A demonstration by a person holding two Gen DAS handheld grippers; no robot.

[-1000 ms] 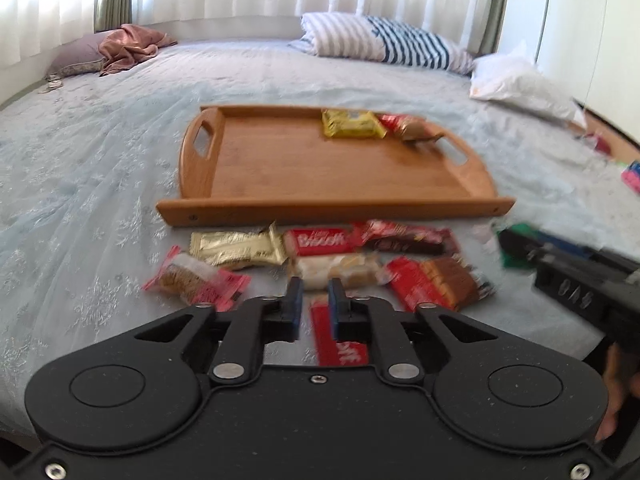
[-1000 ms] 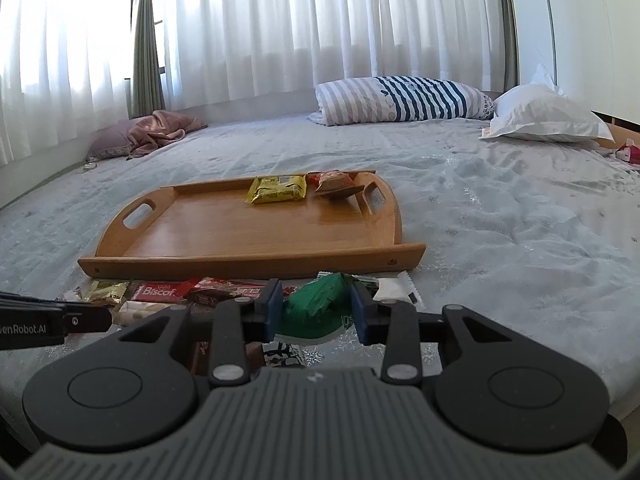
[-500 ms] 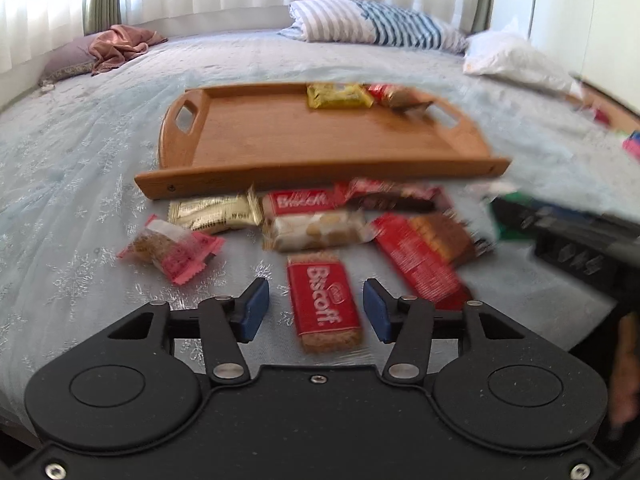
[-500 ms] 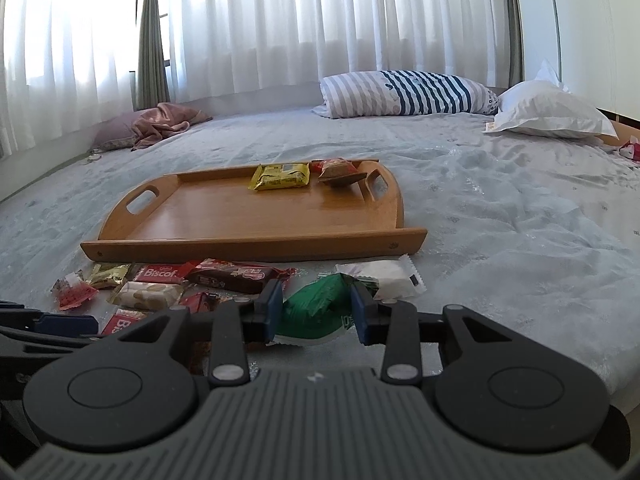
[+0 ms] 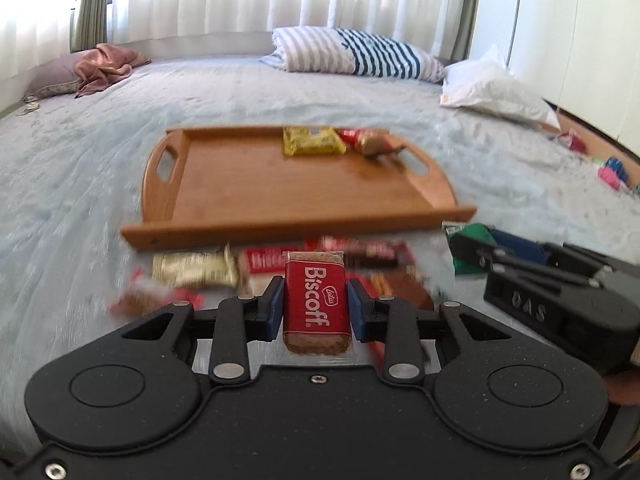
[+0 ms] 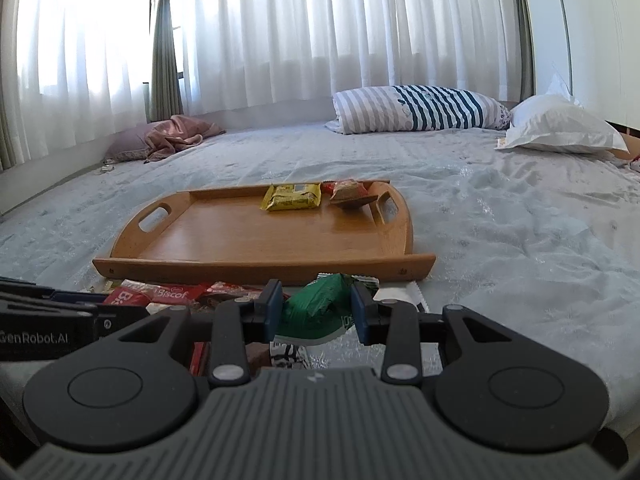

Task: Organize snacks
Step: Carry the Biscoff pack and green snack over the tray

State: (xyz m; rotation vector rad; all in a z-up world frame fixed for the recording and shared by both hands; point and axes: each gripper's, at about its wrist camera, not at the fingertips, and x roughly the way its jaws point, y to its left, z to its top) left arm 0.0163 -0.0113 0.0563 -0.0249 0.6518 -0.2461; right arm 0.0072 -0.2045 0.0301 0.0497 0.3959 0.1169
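Left tool point(image 5: 316, 306) grips Biscoff pack point(image 5: 315, 305); right view hides it.

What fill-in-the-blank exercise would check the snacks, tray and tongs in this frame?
1. The left tongs are shut on a red ____ pack.
2. The right tongs hold a ____ packet.
3. The wooden tray holds ____ snacks.
4. The yellow snack lies at the tray's ____ edge.

Missing words: Biscoff; green; two; far
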